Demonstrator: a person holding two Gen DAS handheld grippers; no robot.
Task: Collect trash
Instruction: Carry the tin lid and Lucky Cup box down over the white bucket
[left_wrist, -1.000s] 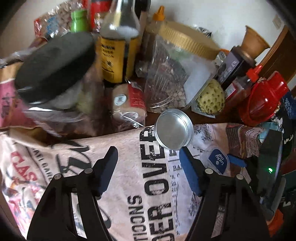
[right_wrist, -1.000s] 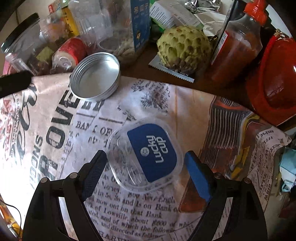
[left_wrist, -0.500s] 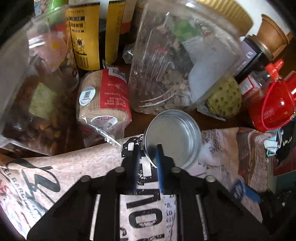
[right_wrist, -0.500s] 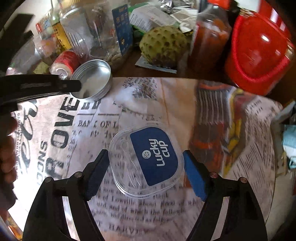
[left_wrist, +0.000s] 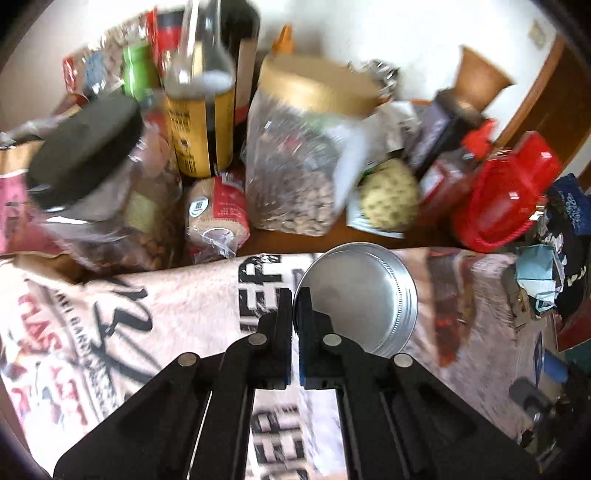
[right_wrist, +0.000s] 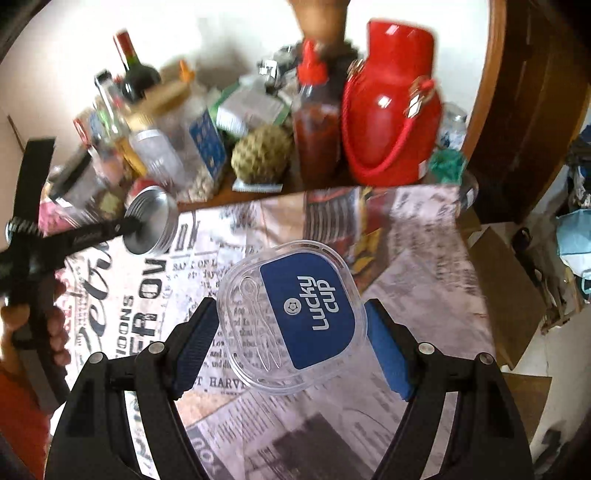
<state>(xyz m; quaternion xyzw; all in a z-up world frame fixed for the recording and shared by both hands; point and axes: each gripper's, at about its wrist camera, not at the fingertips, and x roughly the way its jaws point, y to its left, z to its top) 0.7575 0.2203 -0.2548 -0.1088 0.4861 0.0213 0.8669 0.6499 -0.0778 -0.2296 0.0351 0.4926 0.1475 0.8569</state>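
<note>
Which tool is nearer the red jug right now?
Right. The right tool, holding the clear plastic lid, sits nearer the red jug; the left tool, pinching the metal lid, is farther away.

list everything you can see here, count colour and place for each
round metal lid: 1, silver, pinched at its rim by the left gripper
clear plastic lid with blue Lucky Cup label: 1, between the right gripper's pads
newspaper-print tablecloth: 1, beige
red jug: 1, back right
bumpy green fruit: 1, beside a sauce bottle
black-lidded jar: 1, back left
left gripper: black, shut
right gripper: black, blue pads
</note>
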